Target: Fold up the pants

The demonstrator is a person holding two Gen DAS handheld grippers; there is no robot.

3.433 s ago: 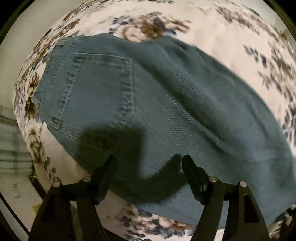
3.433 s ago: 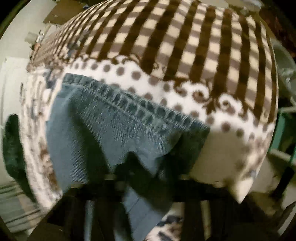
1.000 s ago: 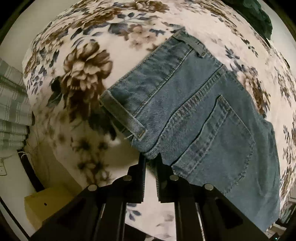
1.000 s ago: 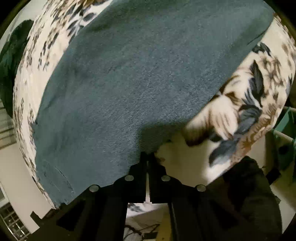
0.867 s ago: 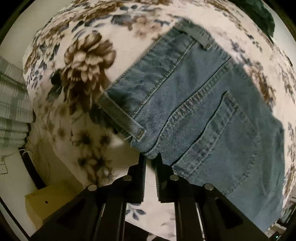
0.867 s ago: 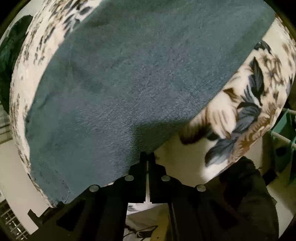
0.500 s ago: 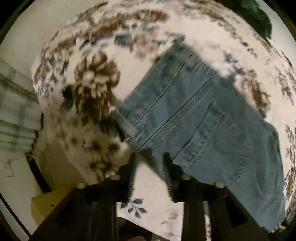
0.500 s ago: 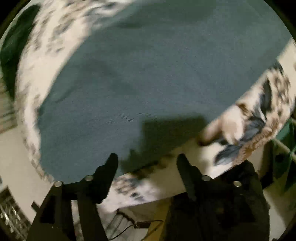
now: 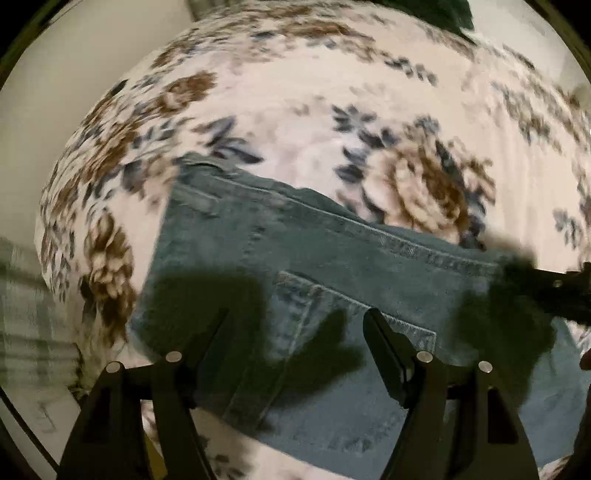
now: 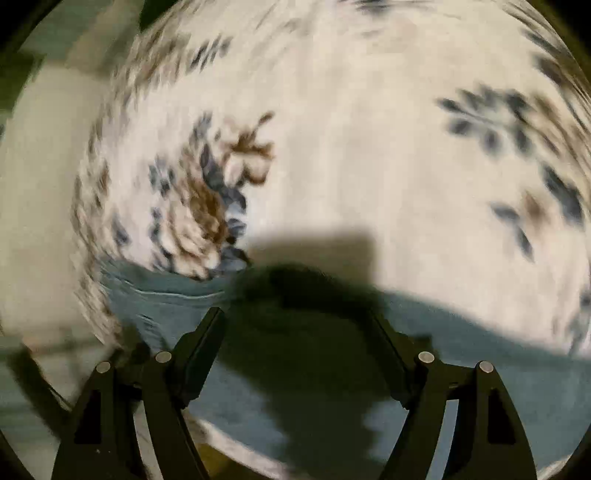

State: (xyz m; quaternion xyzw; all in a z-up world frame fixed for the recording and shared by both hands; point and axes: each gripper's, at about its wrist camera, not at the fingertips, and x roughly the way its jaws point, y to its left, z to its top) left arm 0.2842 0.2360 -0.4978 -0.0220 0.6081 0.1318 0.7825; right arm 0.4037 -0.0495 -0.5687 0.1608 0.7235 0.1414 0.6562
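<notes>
Hovering over the jeans, the left gripper has its jaws spread wide apart, gripping nothing; its shadow falls on the back pocket. The right gripper hangs likewise wide apart above the denim's far edge. At 3 o'clock in the left view, its dark body crosses the waistband. Beyond, toward 12 o'clock, lies bare floral bedspread; a dark green cloth sits at the far edge.

Beyond the flat blue denim pants, the white floral bedspread lies bare and open to passage. A dark green fabric heap sits at its far edge. The right gripper crosses the pants' right side.
</notes>
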